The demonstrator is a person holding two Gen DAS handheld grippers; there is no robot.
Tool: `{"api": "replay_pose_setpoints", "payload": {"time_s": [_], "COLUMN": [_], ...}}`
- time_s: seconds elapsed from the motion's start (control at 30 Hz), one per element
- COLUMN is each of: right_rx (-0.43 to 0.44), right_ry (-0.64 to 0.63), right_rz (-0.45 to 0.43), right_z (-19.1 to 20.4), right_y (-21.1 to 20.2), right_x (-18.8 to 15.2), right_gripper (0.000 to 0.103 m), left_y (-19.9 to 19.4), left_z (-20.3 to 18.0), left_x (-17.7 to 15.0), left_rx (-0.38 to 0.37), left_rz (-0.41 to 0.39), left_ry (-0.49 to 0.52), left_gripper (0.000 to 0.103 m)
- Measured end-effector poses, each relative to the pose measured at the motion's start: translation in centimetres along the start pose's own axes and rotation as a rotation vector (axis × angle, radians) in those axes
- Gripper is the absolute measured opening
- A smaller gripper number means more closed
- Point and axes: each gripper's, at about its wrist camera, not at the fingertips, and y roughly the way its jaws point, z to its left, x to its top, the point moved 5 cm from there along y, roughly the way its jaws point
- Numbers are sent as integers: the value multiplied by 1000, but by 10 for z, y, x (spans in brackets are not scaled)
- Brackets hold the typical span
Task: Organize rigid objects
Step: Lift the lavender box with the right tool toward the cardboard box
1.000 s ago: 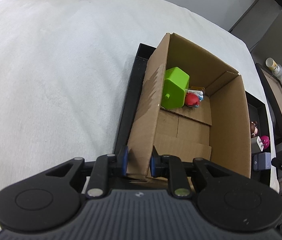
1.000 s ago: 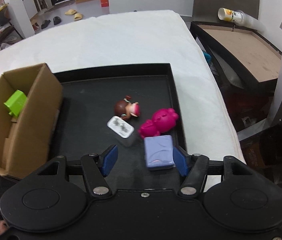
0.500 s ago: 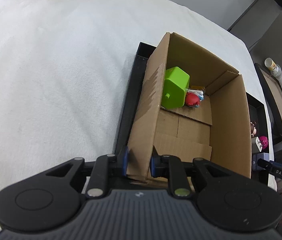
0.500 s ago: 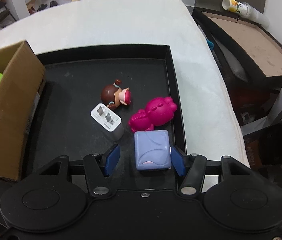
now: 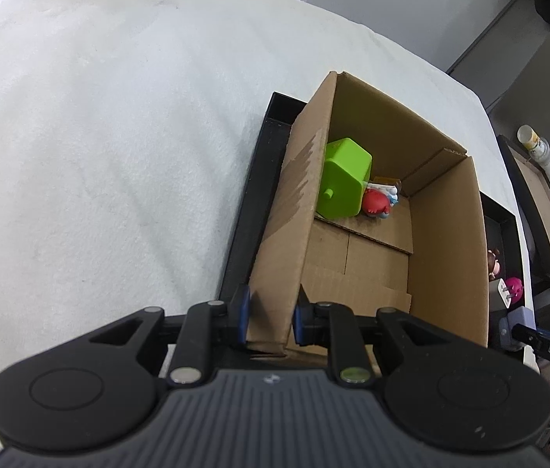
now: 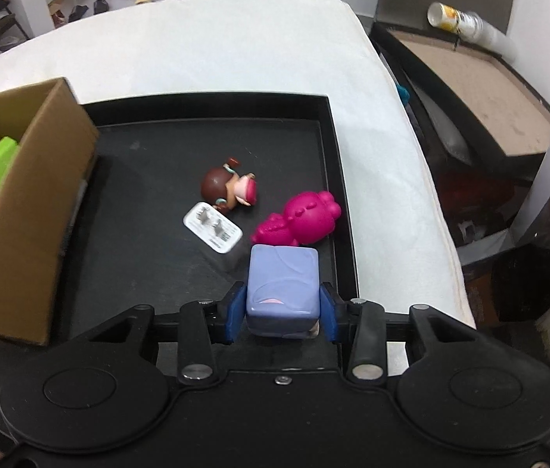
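Note:
My left gripper point(image 5: 271, 318) is shut on the near wall of the open cardboard box point(image 5: 446, 241). The box stands in the black tray point(image 5: 243, 210) and holds a green block point(image 5: 343, 179) and a small red figure point(image 5: 378, 202). In the right wrist view my right gripper point(image 6: 282, 312) is closing its jaws on a purple cube point(image 6: 282, 284), with both blue pads against the cube's sides. Beyond the cube, on the tray point(image 6: 212, 105), lie a pink toy point(image 6: 302, 220), a white charger plug point(image 6: 212, 230) and a brown-haired doll point(image 6: 228, 189).
The tray rests on a table covered with a white cloth point(image 5: 99, 136). To the right of the table, lower down, is a second black tray point(image 6: 469, 89) lined with cardboard, with a can point(image 6: 454, 19) lying on its rim. Boxes and clutter point(image 6: 516, 284) fill the floor at the right.
The right gripper moved forward around the purple cube and its jaws narrowed until the pads met the cube's sides. The left gripper kept its grip on the box wall.

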Motion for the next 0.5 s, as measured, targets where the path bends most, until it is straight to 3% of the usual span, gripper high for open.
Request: {"api": "replay_pose_setpoints", "payload": {"time_s": [0.5], "right_rx": [66], "right_ry": [-5], "right_rz": [-82], "right_z": [23], "right_y": [-46], "right_x": [18], "right_gripper": [39], "left_y": [-5], "left_z": [4], "left_x": [-2], "left_rx": [-10], "left_rz": [14], "left_ry": [-26], "left_gripper": [21]}}
